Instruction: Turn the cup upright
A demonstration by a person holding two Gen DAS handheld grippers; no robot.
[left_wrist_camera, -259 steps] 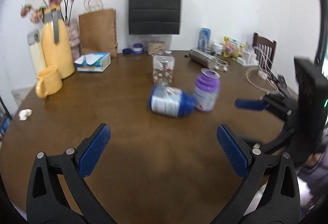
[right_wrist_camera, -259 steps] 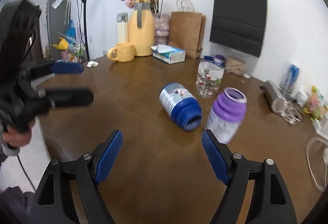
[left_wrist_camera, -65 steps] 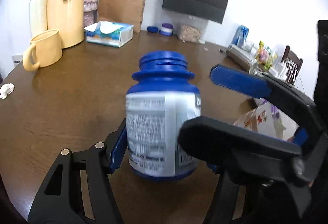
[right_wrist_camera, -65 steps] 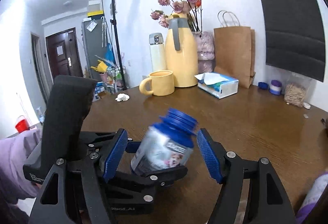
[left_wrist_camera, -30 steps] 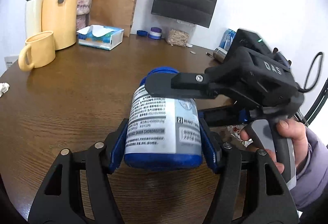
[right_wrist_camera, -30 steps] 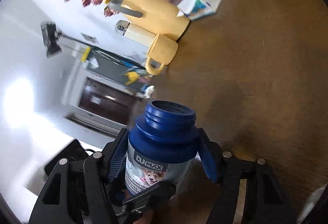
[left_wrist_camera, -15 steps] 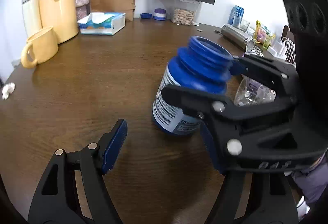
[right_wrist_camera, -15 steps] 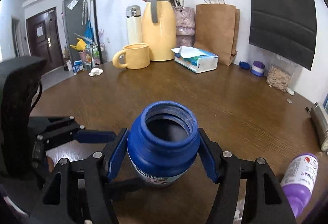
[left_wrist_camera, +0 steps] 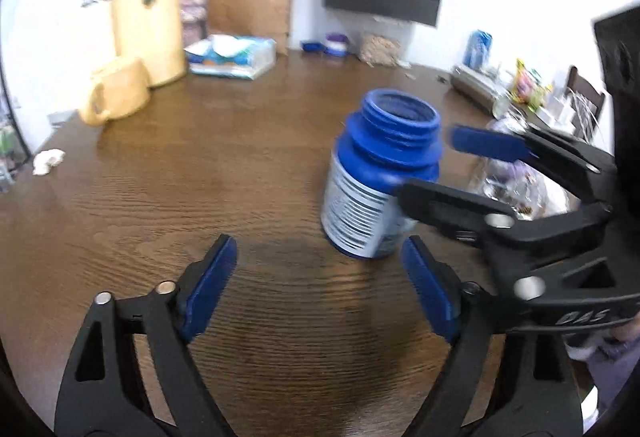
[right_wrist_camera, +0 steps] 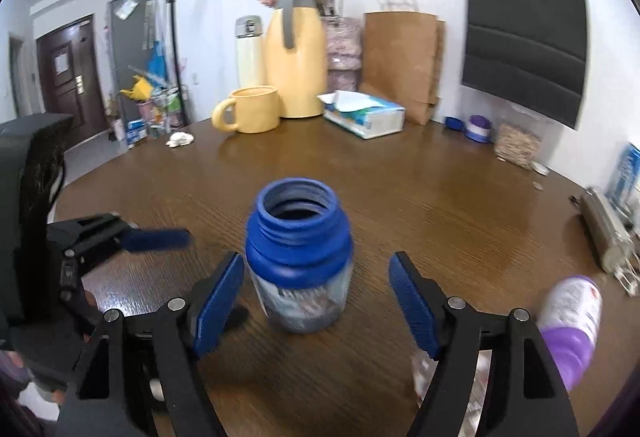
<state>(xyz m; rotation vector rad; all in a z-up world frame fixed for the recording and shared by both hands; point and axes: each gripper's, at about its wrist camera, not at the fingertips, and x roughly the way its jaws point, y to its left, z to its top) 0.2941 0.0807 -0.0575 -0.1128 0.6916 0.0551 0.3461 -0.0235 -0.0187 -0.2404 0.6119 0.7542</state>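
The cup is a blue wide-mouthed jar (left_wrist_camera: 380, 177) with a printed label. It stands mouth up on the brown table (left_wrist_camera: 200, 177). In the right wrist view the jar (right_wrist_camera: 300, 257) sits between the fingers of my right gripper (right_wrist_camera: 316, 277), which is open with a gap on each side. My left gripper (left_wrist_camera: 320, 277) is open and holds nothing; the jar is just beyond its right finger. The right gripper (left_wrist_camera: 430, 165) reaches in from the right around the jar. One blue pad of the left gripper's fingers (right_wrist_camera: 156, 239) shows to the jar's left.
A purple-capped bottle (right_wrist_camera: 572, 321) lies close on the right, beside a clear bottle (left_wrist_camera: 516, 181). At the back stand a yellow mug (right_wrist_camera: 250, 109), a yellow jug (right_wrist_camera: 296, 65), a tissue box (right_wrist_camera: 366, 115) and paper bags. A metal flask (right_wrist_camera: 608, 233) lies far right.
My right gripper has opened off the jar, which now stands free on the table. My left gripper has drawn back a little from it.
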